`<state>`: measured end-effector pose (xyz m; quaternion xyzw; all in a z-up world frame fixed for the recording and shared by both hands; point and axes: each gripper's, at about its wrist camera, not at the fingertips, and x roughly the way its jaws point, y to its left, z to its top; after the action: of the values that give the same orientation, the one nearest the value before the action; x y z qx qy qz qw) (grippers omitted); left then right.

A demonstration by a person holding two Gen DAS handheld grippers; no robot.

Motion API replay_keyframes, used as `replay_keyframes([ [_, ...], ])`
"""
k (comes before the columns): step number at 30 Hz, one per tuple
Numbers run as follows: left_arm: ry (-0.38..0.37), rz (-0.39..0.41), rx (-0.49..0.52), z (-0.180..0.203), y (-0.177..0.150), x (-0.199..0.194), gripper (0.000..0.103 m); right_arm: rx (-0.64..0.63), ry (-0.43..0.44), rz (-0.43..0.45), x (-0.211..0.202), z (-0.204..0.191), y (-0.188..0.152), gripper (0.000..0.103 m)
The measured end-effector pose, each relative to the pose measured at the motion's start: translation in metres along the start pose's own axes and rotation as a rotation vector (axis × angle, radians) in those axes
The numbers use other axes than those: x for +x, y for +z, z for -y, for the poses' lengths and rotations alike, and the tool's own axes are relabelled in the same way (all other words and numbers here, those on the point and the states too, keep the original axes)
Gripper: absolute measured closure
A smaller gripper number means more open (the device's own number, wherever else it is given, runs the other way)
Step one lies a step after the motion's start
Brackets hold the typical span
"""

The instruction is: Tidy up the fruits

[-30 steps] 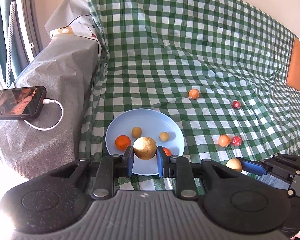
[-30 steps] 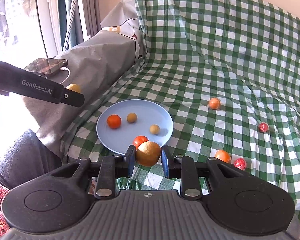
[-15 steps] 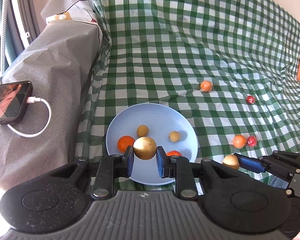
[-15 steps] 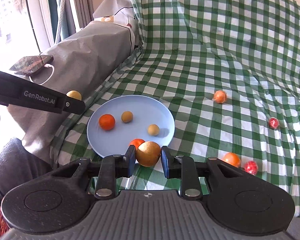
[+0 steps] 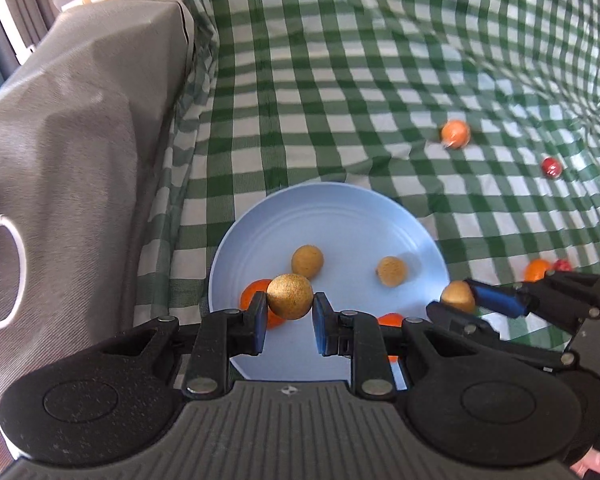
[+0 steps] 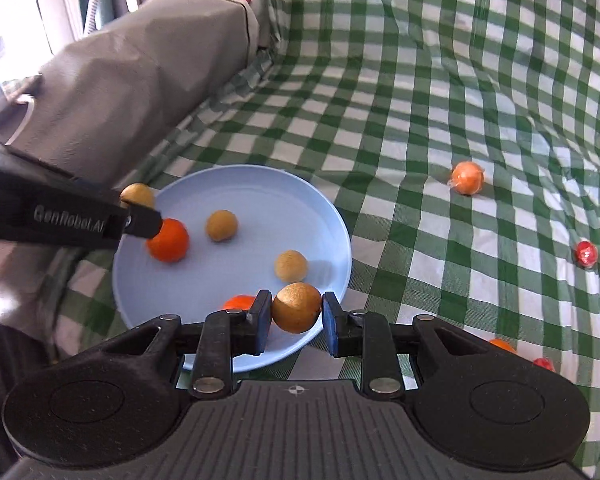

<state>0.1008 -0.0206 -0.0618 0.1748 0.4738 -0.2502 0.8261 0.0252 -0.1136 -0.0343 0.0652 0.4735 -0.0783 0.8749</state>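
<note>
My left gripper (image 5: 290,316) is shut on a golden-brown round fruit (image 5: 290,297), held over the near left part of the light blue plate (image 5: 340,216). My right gripper (image 6: 296,320) is shut on a second brown round fruit (image 6: 297,307) above the plate's (image 6: 260,188) near right rim. On the plate lie two small tan fruits (image 6: 221,225) (image 6: 291,266) and two orange fruits (image 6: 168,240) (image 6: 240,302). In the left wrist view the right gripper (image 5: 456,300) shows with its fruit (image 5: 457,296). The left gripper (image 6: 140,208) reaches in from the left in the right wrist view.
An orange fruit (image 6: 467,178) and a red one (image 6: 586,254) lie loose on the green checked cloth (image 6: 420,80) to the right, with another orange (image 5: 538,270) and red pair (image 5: 563,266) nearer. A grey covered armrest (image 5: 80,120) rises on the left, with a white cable (image 5: 8,276) on it.
Both grippers have come down and forward toward the plate, each still holding its fruit. The plate looks larger and nearer, and the phone has slid out of the left view.
</note>
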Motion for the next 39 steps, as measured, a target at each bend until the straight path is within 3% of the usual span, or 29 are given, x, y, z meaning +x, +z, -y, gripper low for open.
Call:
replay_keyframes([
  [3, 0.01, -0.009, 0.011, 0.0, 0.004, 0.008, 0.074, 0.012, 0.007, 0.0, 0.011, 0.004, 0.004, 0.074],
  [5, 0.019, -0.009, 0.026, 0.0, 0.007, 0.007, 0.04, 0.027, 0.023, -0.005, 0.016, 0.008, 0.007, 0.069],
  [6, 0.034, -0.004, 0.032, 0.001, 0.007, 0.005, 0.007, 0.032, 0.022, -0.01, 0.016, 0.01, 0.009, 0.059],
  [7, 0.055, 0.013, 0.036, 0.0, 0.006, 0.001, 0.0, 0.034, 0.019, -0.012, 0.014, 0.011, 0.011, 0.053],
  [9, 0.079, 0.047, 0.043, 0.0, 0.001, -0.01, 0.0, 0.043, -0.004, -0.006, 0.006, 0.013, 0.012, 0.034],
  [11, 0.081, 0.011, 0.046, 0.0, -0.003, -0.017, 0.0, 0.05, -0.017, -0.007, -0.007, 0.014, 0.009, 0.021],
  [14, 0.078, -0.031, 0.031, 0.0, -0.015, -0.032, 0.0, 0.075, -0.024, -0.01, -0.031, 0.013, -0.003, 0.012],
  [18, 0.086, -0.071, 0.036, 0.006, -0.034, -0.055, 0.0, 0.122, -0.029, -0.033, -0.063, 0.007, -0.024, 0.008],
  [21, 0.092, -0.057, 0.044, 0.011, -0.05, -0.07, 0.0, 0.151, -0.033, -0.031, -0.086, 0.001, -0.039, 0.006],
  [29, 0.108, -0.023, 0.037, 0.019, -0.081, -0.099, 0.0, 0.104, -0.069, 0.074, -0.131, -0.02, -0.056, 0.003],
  [39, 0.125, 0.025, 0.03, 0.027, -0.089, -0.127, 0.0, 0.064, -0.066, 0.156, -0.161, -0.03, -0.063, 0.001],
])
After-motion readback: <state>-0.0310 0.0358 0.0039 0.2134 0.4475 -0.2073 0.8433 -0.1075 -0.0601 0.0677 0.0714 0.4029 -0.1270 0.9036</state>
